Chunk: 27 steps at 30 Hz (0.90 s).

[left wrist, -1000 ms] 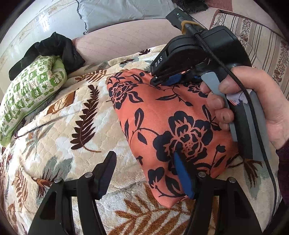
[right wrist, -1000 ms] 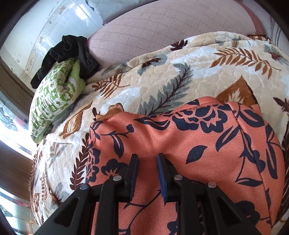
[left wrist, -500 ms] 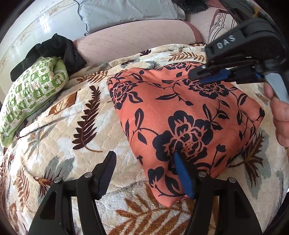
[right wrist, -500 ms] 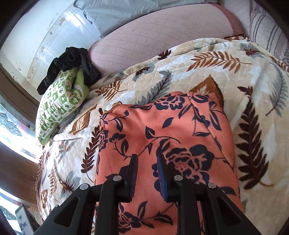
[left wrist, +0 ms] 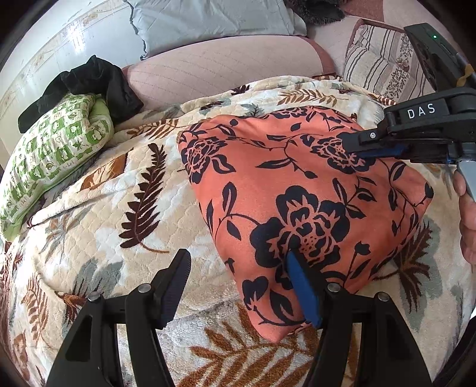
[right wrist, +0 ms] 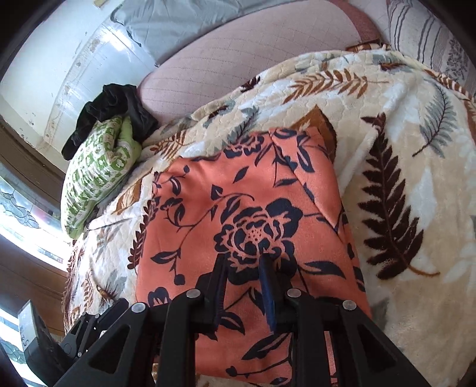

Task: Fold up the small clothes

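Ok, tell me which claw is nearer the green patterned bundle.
Left. The left claw straddles the orange floral cloth's edge facing the green patterned bundle; the right claw hovers over the cloth's far side.

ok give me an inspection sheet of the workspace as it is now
surface: leaf-print blanket over a bed
job's things: orange floral garment, folded, lying flat on the blanket
clutter: green patterned bundle and black cloth at the far left
grippers: left gripper open, one finger over the garment's near edge; right gripper narrowly open, nothing between its fingers, above the garment
cables: nothing seen
surroundings: pink quilted cushion, grey pillow, striped pillow, wall behind
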Motion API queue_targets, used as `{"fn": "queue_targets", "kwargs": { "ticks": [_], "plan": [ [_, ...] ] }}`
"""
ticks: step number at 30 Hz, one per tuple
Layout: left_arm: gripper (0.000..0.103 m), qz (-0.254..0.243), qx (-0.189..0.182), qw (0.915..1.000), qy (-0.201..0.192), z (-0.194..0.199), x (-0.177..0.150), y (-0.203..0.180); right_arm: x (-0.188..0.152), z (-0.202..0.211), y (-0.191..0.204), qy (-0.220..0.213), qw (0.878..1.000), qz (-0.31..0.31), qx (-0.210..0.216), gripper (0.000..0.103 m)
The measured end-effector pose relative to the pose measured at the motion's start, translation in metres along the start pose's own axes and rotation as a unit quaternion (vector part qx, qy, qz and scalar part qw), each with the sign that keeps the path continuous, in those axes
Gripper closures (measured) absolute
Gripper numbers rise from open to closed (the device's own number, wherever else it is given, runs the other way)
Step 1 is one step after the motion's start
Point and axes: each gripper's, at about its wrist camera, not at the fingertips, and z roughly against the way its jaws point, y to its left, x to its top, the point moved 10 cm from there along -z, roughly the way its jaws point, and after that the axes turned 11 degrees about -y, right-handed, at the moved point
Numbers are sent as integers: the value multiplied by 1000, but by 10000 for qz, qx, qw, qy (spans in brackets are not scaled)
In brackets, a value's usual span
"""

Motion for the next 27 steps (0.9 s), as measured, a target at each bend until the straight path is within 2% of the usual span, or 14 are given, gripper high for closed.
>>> {"fn": "queue_targets", "kwargs": {
  "ticks": [5, 7, 10, 13, 15, 19, 22, 24, 27],
  "plan": [
    [34, 324, -267, 9977, -537, 22, 28, 8, 22, 15, -8, -490, 9986, -193, 64, 78],
    [26, 433, -253, 9971, -577, 20, 31, 16, 22, 10, -17, -395, 9985, -370, 32, 78],
    [26, 607, -45, 9978, -262, 0, 22, 33, 8, -8, -29, 3, 9988, -478, -84, 78],
    [19, 1106, -327, 9933, 37, -19, 12, 42, 3, -18, -34, 124, 9988, -457, -115, 78],
    [19, 1213, -369, 9919, 89, -19, 12, 42, 6, -16, -34, 140, 9986, -496, -88, 78],
    [19, 953, -308, 9949, -135, -11, 21, 37, 16, -5, -37, -114, 9987, -493, -72, 78],
    [19, 1325, -427, 9899, -280, -9, 30, 47, 31, 8, -43, -502, 9968, -627, -16, 78],
    [19, 1647, -512, 9848, -210, -15, 31, 54, 41, 14, -46, -703, 9942, -815, 63, 78],
    [19, 1798, -502, 9824, 26, -28, 24, 58, 44, 7, -53, -619, 9936, -946, -27, 78]
  ]
}}
